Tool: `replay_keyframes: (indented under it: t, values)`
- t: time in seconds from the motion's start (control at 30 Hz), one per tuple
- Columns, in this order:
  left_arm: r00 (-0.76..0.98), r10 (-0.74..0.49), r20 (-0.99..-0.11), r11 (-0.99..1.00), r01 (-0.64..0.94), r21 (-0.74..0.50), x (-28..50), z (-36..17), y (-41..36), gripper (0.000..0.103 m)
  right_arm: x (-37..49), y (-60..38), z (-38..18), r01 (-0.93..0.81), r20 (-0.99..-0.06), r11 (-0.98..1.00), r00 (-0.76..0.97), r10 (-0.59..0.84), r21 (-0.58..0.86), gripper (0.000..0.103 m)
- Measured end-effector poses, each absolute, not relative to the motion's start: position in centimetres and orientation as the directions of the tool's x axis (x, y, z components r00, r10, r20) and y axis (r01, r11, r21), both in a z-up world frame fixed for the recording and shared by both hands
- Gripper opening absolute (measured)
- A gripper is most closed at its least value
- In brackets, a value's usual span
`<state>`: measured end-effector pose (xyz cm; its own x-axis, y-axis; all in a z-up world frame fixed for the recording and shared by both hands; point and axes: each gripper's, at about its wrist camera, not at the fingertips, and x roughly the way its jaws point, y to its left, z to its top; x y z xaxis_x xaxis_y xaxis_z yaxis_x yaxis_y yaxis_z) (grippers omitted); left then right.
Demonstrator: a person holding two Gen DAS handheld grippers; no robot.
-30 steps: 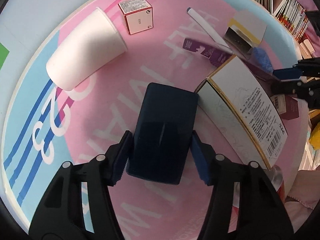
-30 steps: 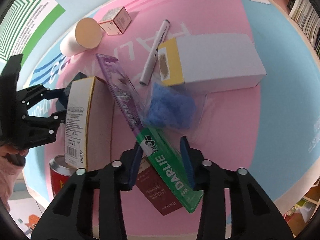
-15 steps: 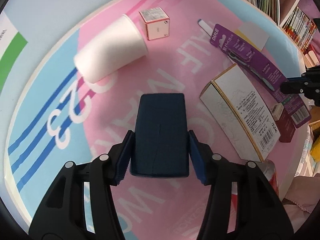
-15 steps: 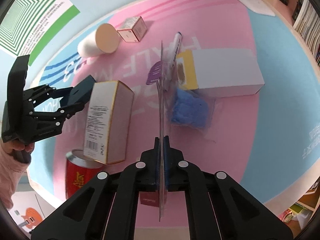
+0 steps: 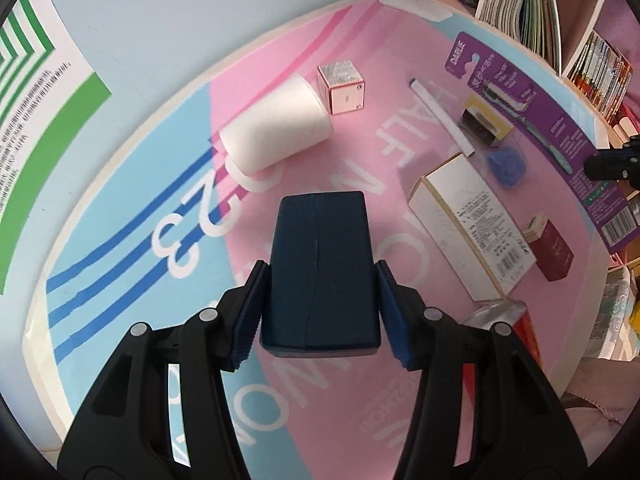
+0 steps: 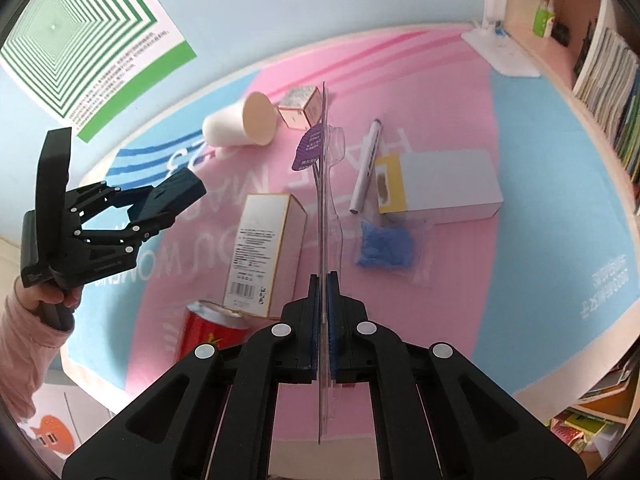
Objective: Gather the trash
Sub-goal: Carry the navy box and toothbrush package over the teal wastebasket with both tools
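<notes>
Left-wrist view first, reading left to right: a white paper cup (image 5: 276,124) lies on its side on the pink-and-blue mat (image 5: 120,216), a small pink cube box (image 5: 342,88) just beside its rim. In the middle the left gripper (image 5: 320,292) has its jaws clamped on a dark blue box (image 5: 322,268), held clear above the mat. Right of it lie a white marker (image 5: 440,116), a tall white carton (image 5: 472,228) on its side, a small dark red box (image 5: 554,250) and a red can (image 5: 520,320) partly hidden by a finger. At the far right edge a purple toothbrush pack (image 5: 536,120) hangs in the air.

That pack is in the right gripper (image 6: 323,320) — the right-wrist view shows it edge-on, jaws closed flat on the thin card. Beyond lie a crumpled blue bag (image 6: 386,246) and a white-and-yellow box (image 6: 440,188).

Judging by this, the step in hand is carrying off two picked-up pieces at once. No bin shows in either view, so the next move calls for finding one, bringing both loads over it and opening the jaws — the rest of the litter is still to be gathered.
</notes>
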<state>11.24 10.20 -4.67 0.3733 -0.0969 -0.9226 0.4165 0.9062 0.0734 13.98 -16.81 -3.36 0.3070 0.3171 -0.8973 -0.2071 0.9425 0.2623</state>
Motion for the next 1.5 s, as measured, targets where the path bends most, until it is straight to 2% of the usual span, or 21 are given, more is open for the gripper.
replay_keyframes:
  t: [0.2,0.4,0.73,1.13,1.33,1.5]
  values:
    - [0.416,-0.128,-0.9,0.88,0.466,0.09,9.9,-2.3,8.0,0.051,11.0,-18.6,-0.9,-0.155,-0.878,0.953,0.373,0.299,0.259,0.004]
    - [0.461,-0.194,-0.866,0.807,0.577,0.127,7.4,0.1,4.0,0.051,6.0,-22.0,0.3,-0.018,-0.869,0.966,0.431,0.242,0.259,0.004]
    - [0.331,-0.366,-0.869,0.568,0.82,0.073,0.5,1.2,-6.9,0.051,-6.8,-29.0,-0.1,0.305,-0.877,0.911,0.468,0.11,0.277,0.004]
    - [0.135,-0.398,-0.907,0.357,0.934,-0.017,-10.4,-3.3,-21.3,0.051,-21.8,-39.4,-4.3,0.524,-0.902,0.795,0.426,0.065,0.305,0.004]
    - [0.063,-0.337,-0.939,0.271,0.962,-0.033,-15.6,-7.4,-28.2,0.051,-28.1,-44.2,-8.5,0.598,-0.931,0.743,0.352,0.092,0.299,0.004]
    - [0.003,-0.238,-0.971,0.182,0.982,-0.042,-19.7,-12.6,-33.7,0.051,-32.4,-47.5,-13.7,0.652,-0.95,0.697,0.272,0.153,0.298,0.004]
